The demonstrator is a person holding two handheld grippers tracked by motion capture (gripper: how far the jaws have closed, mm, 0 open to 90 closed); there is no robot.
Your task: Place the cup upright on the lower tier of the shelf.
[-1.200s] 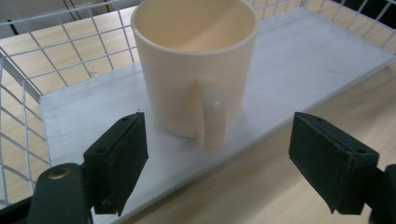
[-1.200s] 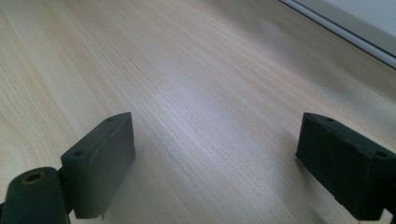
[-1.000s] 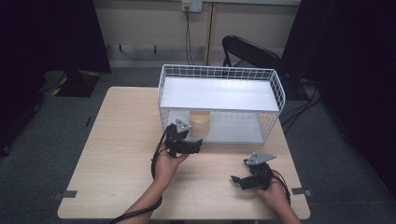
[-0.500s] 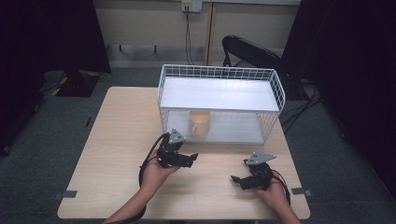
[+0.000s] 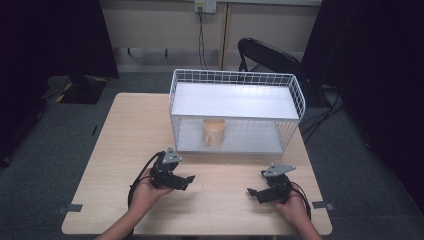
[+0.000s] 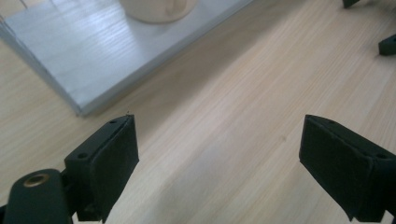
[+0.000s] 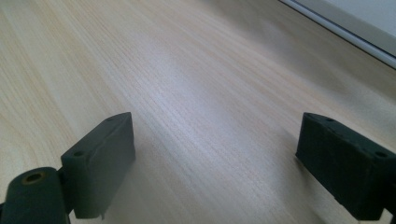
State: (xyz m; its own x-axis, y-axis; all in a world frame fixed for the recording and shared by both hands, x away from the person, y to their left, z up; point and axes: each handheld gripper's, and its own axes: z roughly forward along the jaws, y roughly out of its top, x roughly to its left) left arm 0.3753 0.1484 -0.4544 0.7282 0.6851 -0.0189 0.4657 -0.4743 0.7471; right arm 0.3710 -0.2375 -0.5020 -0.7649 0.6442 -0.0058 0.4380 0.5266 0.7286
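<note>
A tan cup (image 5: 213,131) stands on the lower shelf of a white wire rack (image 5: 235,100) at the back of the wooden table (image 5: 125,130). My left gripper (image 5: 188,182) hovers open over bare wood, in front of the rack and apart from the cup. In the left gripper view its jaws (image 6: 219,163) stand wide with nothing between them; the shelf board (image 6: 74,51) and the cup's base (image 6: 159,9) lie ahead. My right gripper (image 5: 253,194) rests low near the front right, also open and empty (image 7: 215,163), with the shelf's edge (image 7: 355,23) at the far right.
The rack's upper shelf (image 5: 235,99) is bare. A black chair (image 5: 270,57) stands behind the table, with dark curtains at both sides. Open wood stretches to the left of the rack and between the two grippers.
The left gripper has let go of the cup on the lower shelf and drawn back toward the person. The right gripper has stayed put.
</note>
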